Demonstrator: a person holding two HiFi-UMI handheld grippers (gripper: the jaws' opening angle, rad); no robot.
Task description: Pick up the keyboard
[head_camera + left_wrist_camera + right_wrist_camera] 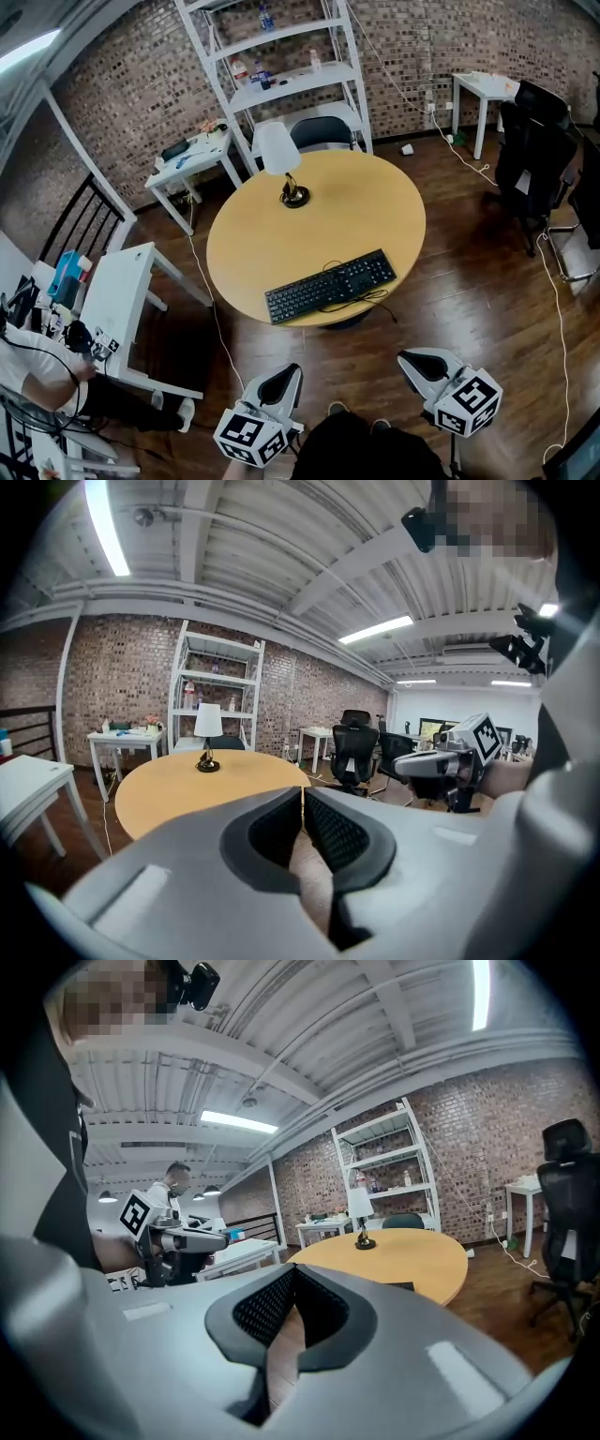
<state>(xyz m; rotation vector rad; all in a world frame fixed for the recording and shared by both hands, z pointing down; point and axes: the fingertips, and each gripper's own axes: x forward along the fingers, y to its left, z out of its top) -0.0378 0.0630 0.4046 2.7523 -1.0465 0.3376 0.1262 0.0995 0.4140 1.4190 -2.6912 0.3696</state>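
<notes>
Keyboard [330, 286] lies flat on the round table [272, 234], close to the near edge and skewed, its right end farther from the camera. Its cable [361, 302] is looped loosely along the front edge. A lamp [281, 164] stands at the far side, well apart from it and likely no obstacle. Left tongs [291, 373] are fully closed, pads together with nothing between them; the left gripper view shows only floor behind the closed tips [302, 797]. Right tongs [407, 359] are the same, closed and empty, tips meeting [292, 1275], with a dark sliver of keyboard edge [398, 1286] just visible over the jaw. Both are held low over the floor, short of the table, side by side and pointed at it. That looks like an approach, one tool per keyboard end, since a long flat board lifts steadier from both ends. Nothing is being touched. Pickup not started; jaws would need to open before any grip. The loose cable could drag or snag on the lift.
</notes>
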